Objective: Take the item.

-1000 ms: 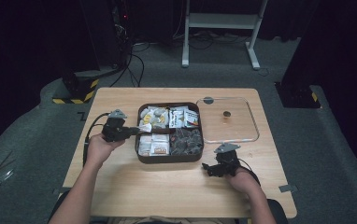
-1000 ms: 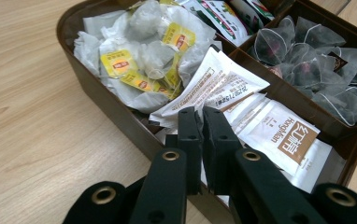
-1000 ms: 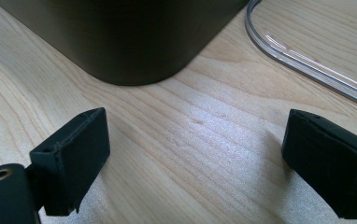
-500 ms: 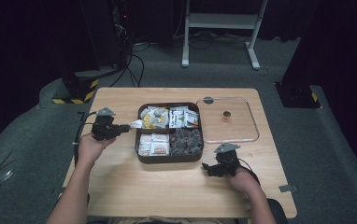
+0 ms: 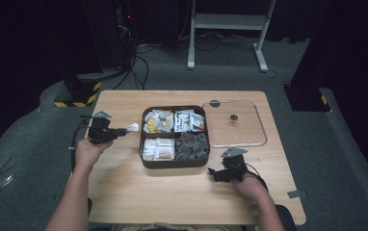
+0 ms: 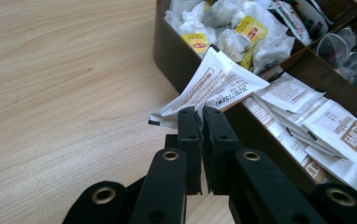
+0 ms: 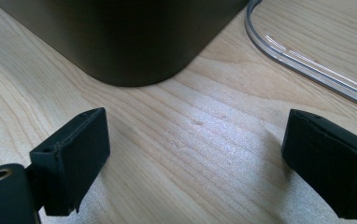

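- The left gripper (image 5: 119,131) holds a white packet (image 5: 132,127) just left of the brown box (image 5: 174,162).
- The right gripper (image 5: 215,172) rests on the table (image 5: 138,192) near the box's corner.
- A clear lid (image 5: 259,130) lies right of the box.

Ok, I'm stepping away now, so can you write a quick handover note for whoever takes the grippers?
Left gripper: jaws shut on a white printed paper sachet, lifted out and held just left of the dark brown four-compartment box.
Right gripper: jaws open, holding nothing, low over the wooden table by the box's near right corner.
The clear plastic lid lies right of the box.
Done: one sachet out.
Left: set it down.
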